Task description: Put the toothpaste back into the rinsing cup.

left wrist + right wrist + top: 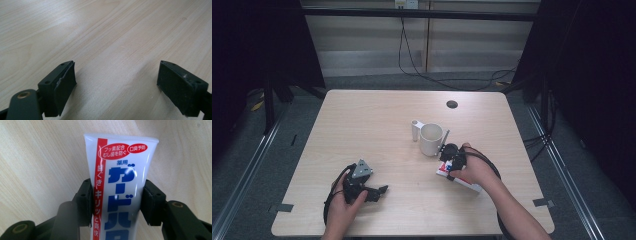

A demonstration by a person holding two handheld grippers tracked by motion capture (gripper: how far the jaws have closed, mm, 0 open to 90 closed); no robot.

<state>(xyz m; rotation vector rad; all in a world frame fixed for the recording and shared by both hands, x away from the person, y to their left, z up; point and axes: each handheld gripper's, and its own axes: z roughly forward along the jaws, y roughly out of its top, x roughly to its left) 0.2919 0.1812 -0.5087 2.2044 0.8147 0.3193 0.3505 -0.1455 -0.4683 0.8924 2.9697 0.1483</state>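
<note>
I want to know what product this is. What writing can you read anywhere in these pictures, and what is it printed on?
All of it is on the white toothpaste tube gripped between the right gripper jaws:
"フッ素配合 むし歯を防ぐ" in a red oval.
"口臭予防" in a second red oval.
"薬用" in blue.
Large blue katakana, cut off at the frame edge; the start looks like "ガード".
"歯ぐき キリッと爽快" in white on the red stripe.
The mug shows no writing.

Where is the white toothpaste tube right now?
The white toothpaste tube with red and blue print sits between the right gripper jaws; in the high view it lies on the table's right side, just in front of the white mug.
</note>
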